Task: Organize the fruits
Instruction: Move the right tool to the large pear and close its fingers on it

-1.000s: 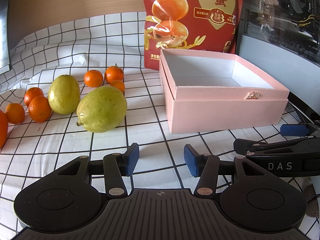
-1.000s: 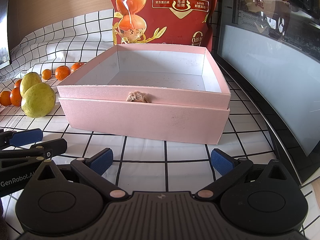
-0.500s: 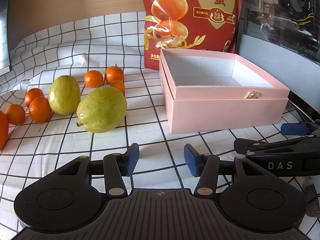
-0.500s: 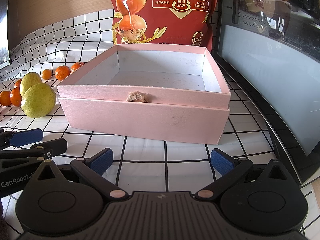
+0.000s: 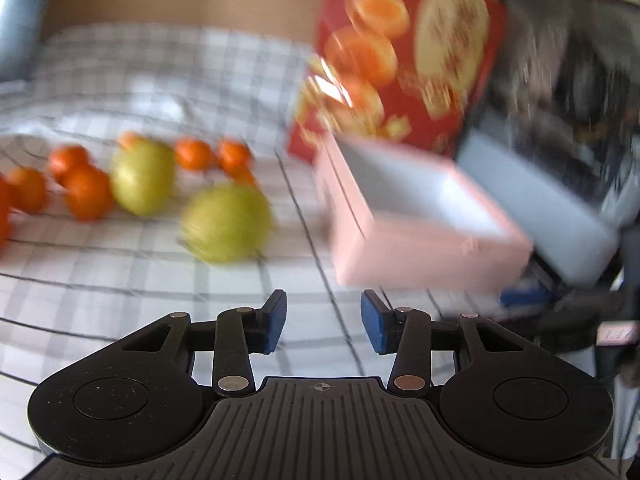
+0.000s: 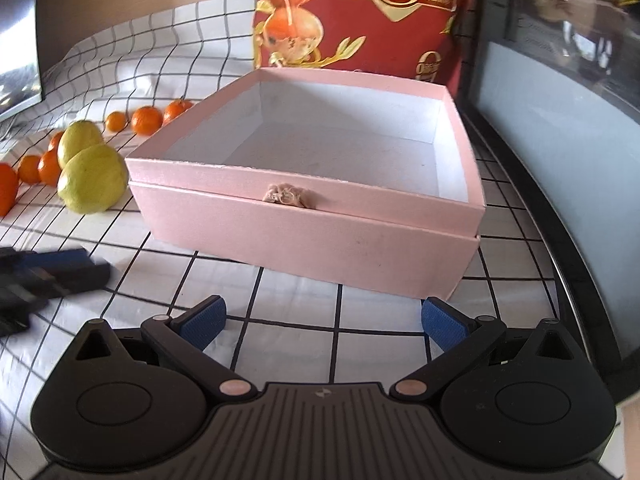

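Two yellow-green guavas lie on the checked cloth, the nearer guava (image 5: pixel 226 227) ahead of my left gripper (image 5: pixel 322 327) and the farther guava (image 5: pixel 142 178) behind it. Several small oranges (image 5: pixel 88 192) lie around them. The left view is blurred; the left jaws are closing with nothing between them. An open pink box (image 6: pixel 316 184) with nothing in it stands right in front of my right gripper (image 6: pixel 323 320), which is wide open and holds nothing. In the right wrist view the near guava (image 6: pixel 93 178) and oranges (image 6: pixel 146 120) lie left of the box, and the left gripper (image 6: pixel 52 272) shows blurred at the left edge.
A tall red snack bag (image 6: pixel 360 16) stands behind the box. A dark panel with a grey face (image 6: pixel 560 120) runs along the right side. The black-and-white checked cloth (image 6: pixel 296 320) covers the table. A monitor edge (image 6: pixel 16 40) is at far left.
The left gripper has swung and rolled, so its view is tilted and blurred, and its jaws stand narrower. The right gripper's view has tipped slightly; the box and fruit have stayed put.
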A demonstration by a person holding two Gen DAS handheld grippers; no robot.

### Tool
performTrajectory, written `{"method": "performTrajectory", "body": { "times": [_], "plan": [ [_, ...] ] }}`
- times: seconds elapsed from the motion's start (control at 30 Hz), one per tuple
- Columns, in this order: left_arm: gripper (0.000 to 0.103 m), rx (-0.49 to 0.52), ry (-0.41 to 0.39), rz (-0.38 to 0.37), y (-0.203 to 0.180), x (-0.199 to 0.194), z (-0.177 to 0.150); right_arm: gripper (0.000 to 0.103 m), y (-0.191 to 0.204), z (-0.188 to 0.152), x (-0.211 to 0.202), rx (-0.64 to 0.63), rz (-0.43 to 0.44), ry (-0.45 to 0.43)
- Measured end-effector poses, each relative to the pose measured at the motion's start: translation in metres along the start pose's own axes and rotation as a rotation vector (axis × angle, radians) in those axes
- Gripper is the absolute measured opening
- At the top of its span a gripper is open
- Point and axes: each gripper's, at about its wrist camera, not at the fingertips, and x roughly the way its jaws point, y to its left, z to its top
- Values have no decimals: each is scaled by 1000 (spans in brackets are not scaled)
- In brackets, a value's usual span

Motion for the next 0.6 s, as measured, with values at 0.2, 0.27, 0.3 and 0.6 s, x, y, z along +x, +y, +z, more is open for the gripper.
{"method": "performTrajectory", "body": {
  "times": [0.2,0.27,0.3,0.6],
  "plan": [
    [46,-151,-170,64,72,-37,27,103,-1,2,0,-28,28,14],
    [46,-269,-155,120,100,-38,29,103,0,2,1,-33,33,0],
    [46,-316,-141,132,108,-39,27,103,2,2,0,-31,26,-2],
    [46,-341,-317,66,130,-54,7,100,62,7,-28,-171,144,-94]
  ]
}}
